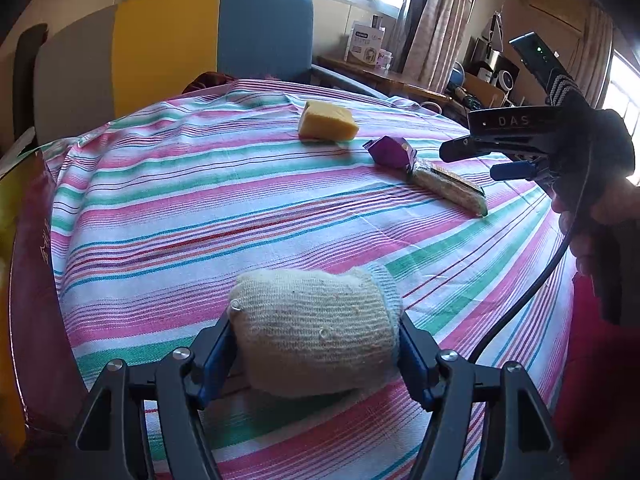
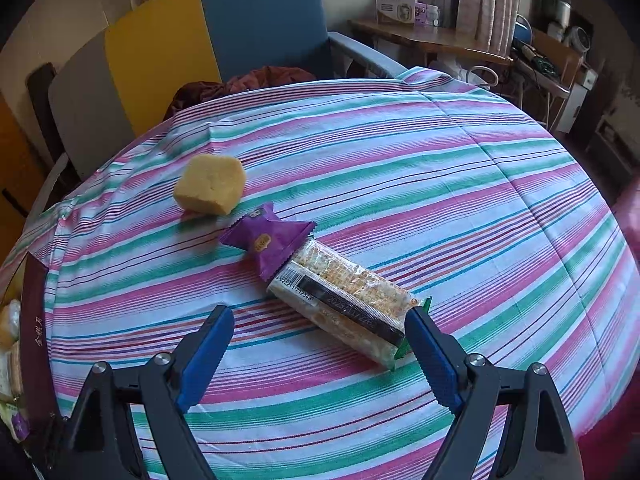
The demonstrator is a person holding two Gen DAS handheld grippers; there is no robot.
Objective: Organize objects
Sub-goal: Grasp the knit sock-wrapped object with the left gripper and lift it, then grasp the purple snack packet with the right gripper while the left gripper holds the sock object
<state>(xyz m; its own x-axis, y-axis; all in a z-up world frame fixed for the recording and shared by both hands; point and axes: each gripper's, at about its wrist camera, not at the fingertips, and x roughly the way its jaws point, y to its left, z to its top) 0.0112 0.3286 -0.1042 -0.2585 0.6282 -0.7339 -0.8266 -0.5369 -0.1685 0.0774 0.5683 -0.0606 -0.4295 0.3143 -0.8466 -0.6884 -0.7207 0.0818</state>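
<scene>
My left gripper (image 1: 316, 340) is shut on a rolled cream knitted glove (image 1: 316, 328) just above the striped tablecloth (image 1: 200, 208). A yellow sponge (image 1: 327, 124) lies far across the table, with a purple snack packet (image 1: 391, 152) and a clear cracker pack (image 1: 450, 190) to its right. My right gripper (image 1: 472, 160) hovers open beside the cracker pack. In the right wrist view the right gripper (image 2: 320, 332) is open around the near end of the cracker pack (image 2: 348, 300); the purple packet (image 2: 270, 242) and sponge (image 2: 210, 186) lie beyond it.
A dark red box (image 1: 30, 320) with snacks inside stands at the table's left edge, also in the right wrist view (image 2: 36, 328). A grey, yellow and blue chair (image 1: 168, 52) stands behind the table. A cluttered wooden desk (image 2: 432, 36) is at the back right.
</scene>
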